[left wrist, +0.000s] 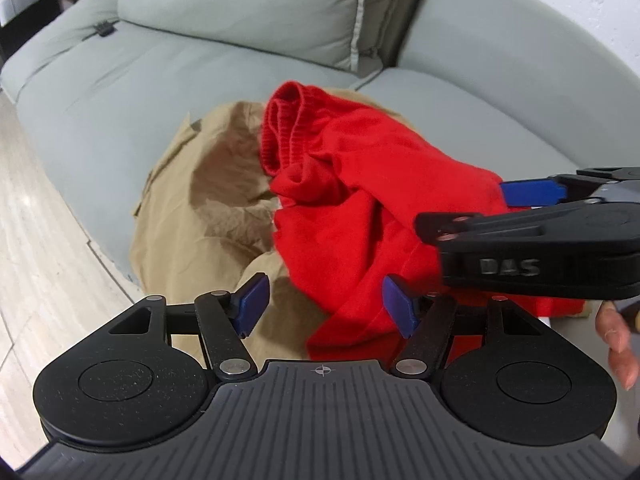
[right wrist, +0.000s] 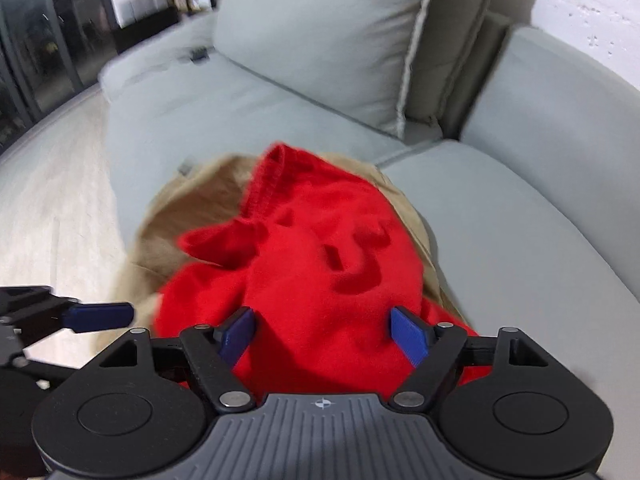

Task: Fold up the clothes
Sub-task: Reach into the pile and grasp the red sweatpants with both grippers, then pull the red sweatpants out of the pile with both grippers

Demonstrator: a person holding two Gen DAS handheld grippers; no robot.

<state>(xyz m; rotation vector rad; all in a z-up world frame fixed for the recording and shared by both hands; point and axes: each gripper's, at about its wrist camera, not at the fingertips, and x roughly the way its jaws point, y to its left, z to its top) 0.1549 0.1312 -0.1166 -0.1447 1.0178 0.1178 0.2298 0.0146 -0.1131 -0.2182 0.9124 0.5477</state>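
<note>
A crumpled red knit garment (left wrist: 360, 200) (right wrist: 320, 248) lies in a heap on top of a rumpled tan garment (left wrist: 200, 208) (right wrist: 192, 208) at the front of the sofa seat. My left gripper (left wrist: 326, 308) is open just above the near edge of the pile, with red fabric under its right finger. Over the red heap my right gripper (right wrist: 323, 334) stands open, and red cloth fills the gap between its blue pads (right wrist: 408, 334). In the left wrist view the right gripper (left wrist: 464, 210) reaches in from the right. One finger of the left gripper (right wrist: 100, 316) shows in the right wrist view.
The clothes rest on a grey sofa (left wrist: 120, 100) (right wrist: 520, 240) with a back cushion (left wrist: 240, 0) behind them. A small black object (left wrist: 105, 29) sits far left on the seat. Pale floor (left wrist: 32, 240) lies to the left. A person's hand (left wrist: 618, 344) is at the right edge.
</note>
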